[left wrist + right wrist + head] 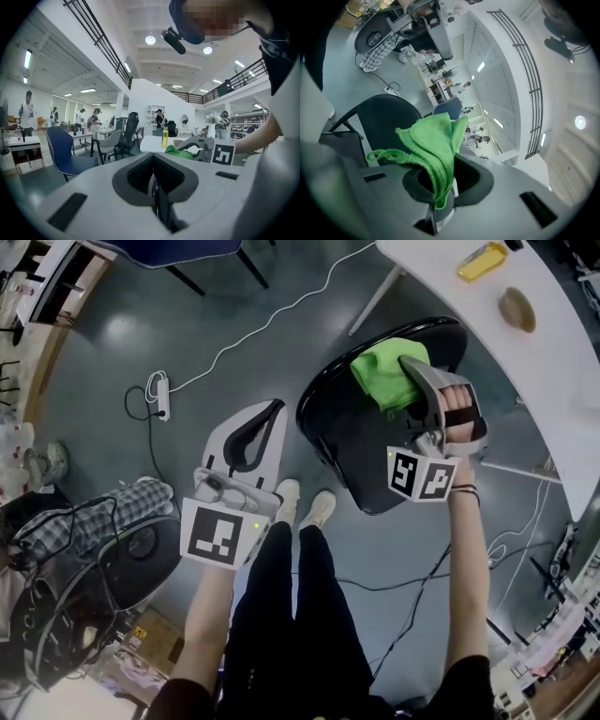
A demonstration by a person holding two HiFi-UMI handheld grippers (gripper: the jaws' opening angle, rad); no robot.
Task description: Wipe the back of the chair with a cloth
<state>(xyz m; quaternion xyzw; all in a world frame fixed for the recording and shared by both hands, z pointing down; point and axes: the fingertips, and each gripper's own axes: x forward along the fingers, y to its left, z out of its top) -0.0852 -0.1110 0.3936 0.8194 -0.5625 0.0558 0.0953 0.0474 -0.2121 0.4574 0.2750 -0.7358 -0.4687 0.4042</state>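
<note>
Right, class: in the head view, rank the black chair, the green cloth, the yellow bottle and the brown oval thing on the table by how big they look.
1. black chair
2. green cloth
3. yellow bottle and brown oval thing: they look about alike, so I leave them unranked.

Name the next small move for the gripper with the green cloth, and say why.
Probably lower the right gripper so the green cloth presses flat on the black chair. Its jaws are shut on the cloth, which hangs bunched above the chair, and no contact shows. The left gripper, shut and empty, is off to the side.
</note>
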